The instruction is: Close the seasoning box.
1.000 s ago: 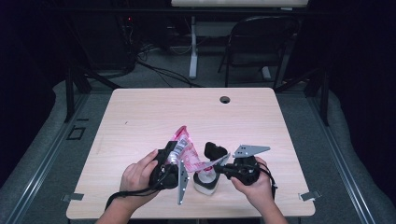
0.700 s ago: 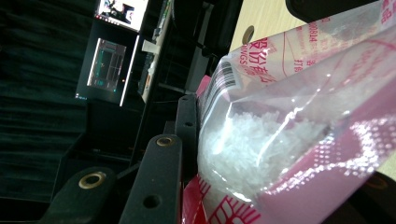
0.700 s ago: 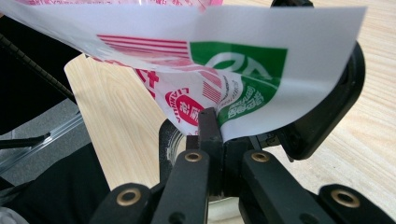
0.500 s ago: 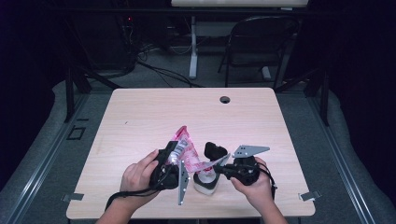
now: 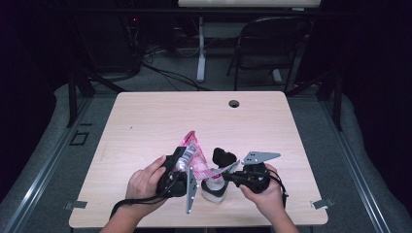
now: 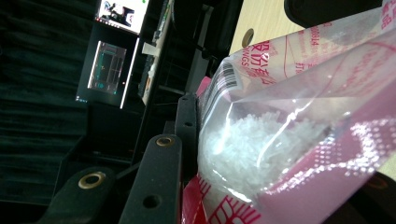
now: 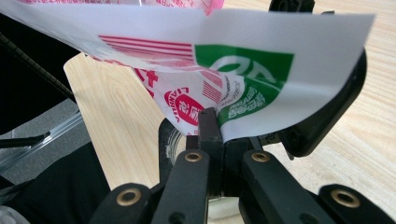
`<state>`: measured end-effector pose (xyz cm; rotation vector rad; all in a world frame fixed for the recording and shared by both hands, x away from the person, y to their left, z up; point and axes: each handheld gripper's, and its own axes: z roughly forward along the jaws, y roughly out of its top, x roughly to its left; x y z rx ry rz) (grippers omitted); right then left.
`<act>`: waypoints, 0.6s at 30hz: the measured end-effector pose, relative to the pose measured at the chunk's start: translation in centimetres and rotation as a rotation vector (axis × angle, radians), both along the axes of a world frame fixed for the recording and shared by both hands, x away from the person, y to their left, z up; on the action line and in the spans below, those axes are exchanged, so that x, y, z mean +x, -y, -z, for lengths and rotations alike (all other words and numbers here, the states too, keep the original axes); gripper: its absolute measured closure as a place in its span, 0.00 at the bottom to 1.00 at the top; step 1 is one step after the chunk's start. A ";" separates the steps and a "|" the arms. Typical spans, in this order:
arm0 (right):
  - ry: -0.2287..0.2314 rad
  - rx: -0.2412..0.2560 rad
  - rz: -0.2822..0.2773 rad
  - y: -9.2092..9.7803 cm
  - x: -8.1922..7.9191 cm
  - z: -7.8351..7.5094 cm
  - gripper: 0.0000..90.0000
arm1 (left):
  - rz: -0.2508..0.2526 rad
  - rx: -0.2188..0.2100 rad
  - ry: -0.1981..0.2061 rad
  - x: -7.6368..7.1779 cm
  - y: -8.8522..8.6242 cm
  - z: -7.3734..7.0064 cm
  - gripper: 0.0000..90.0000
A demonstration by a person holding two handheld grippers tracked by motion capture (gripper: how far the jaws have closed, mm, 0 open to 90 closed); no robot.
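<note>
The room is dark, with a grey floor, a folding chair [image 5: 272, 48] and cables behind a light wooden desk [image 5: 160, 121]. The desk carries a round cable hole [image 5: 234, 103] near its far edge; all positions below are given relative to that hole.

Largest item on the desk: a pink and clear plastic bag [image 5: 194, 155], located well toward the person from the hole and slightly to the left. It is held up off the desk, tilted, spanning between the two hands. In the left gripper view the bag [image 6: 289, 126] contains white granules (collected in its lower part) and shows a barcode and red print.

Below the bag, nearer the person than the hole, stands a white container [image 5: 214, 189] with a black cap-like object [image 5: 223, 156] just behind it.

Left claw [image 5: 180, 162]: on the person's left of the bag, well toward the person from the hole. Its jaws are closed on the bag edge; the left gripper view shows the film pressed between them [image 6: 189, 140].

Right claw [image 5: 228, 175]: toward the person from the hole, almost directly in line with it. Its jaws are clamped on the bag's printed corner, which carries red and green markings [image 7: 243, 102], as seen in the right gripper view [image 7: 212, 135]. The container rim sits just under this claw.
</note>
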<state>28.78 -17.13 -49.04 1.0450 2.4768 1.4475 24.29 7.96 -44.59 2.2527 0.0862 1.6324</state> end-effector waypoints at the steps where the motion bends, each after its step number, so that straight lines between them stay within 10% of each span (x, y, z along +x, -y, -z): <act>1: -0.002 0.000 0.001 0.0 0.0 0.0 1.00 | 0.003 -0.004 0.000 0.0 0.0 0.0 0.85; 18: -0.004 -0.001 0.005 0.2 -0.1 0.2 1.00 | 0.010 0.000 0.002 0.0 0.3 0.0 0.84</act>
